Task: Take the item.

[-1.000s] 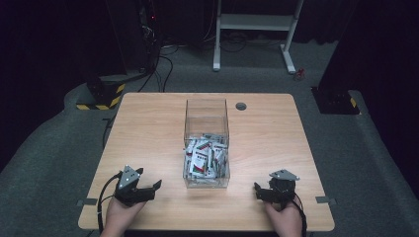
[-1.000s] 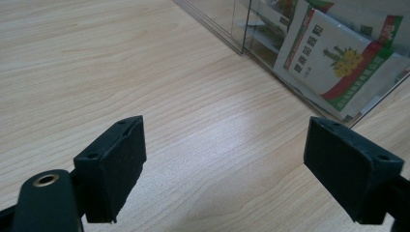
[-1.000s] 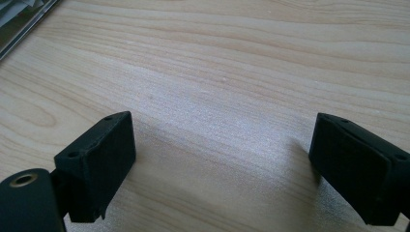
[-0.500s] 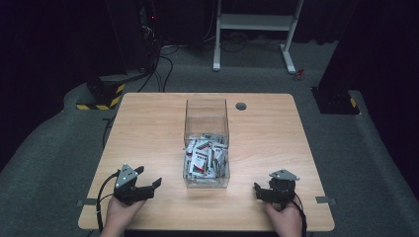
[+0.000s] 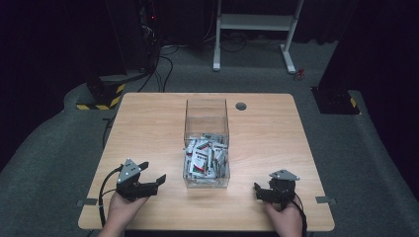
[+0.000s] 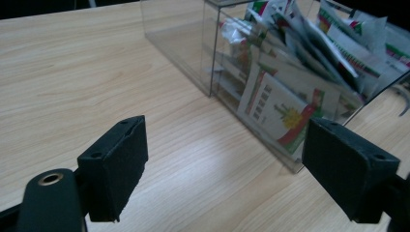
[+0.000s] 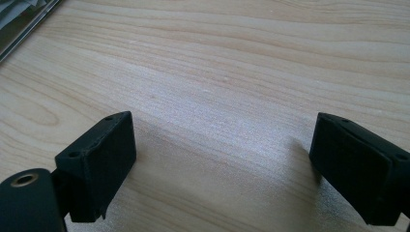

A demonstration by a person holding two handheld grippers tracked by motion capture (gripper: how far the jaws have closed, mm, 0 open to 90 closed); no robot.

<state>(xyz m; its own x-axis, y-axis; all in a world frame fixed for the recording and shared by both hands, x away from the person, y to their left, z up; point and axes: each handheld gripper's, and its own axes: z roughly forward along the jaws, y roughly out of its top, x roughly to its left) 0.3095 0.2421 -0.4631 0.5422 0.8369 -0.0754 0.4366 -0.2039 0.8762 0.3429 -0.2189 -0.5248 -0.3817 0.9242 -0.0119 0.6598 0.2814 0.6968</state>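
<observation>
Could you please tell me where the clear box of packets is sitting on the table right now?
In the high view, the clear box stands mid-table, between the left gripper and right gripper, nearer the person than the round hole.

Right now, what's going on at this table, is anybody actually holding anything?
Nothing is held. A person sits at the wooden table with the left gripper and the right gripper near its front edge, both with jaws open and empty. Between them stands a clear plastic box, its near half piled with small printed packets. The left gripper points toward the box; the right faces bare tabletop.
</observation>
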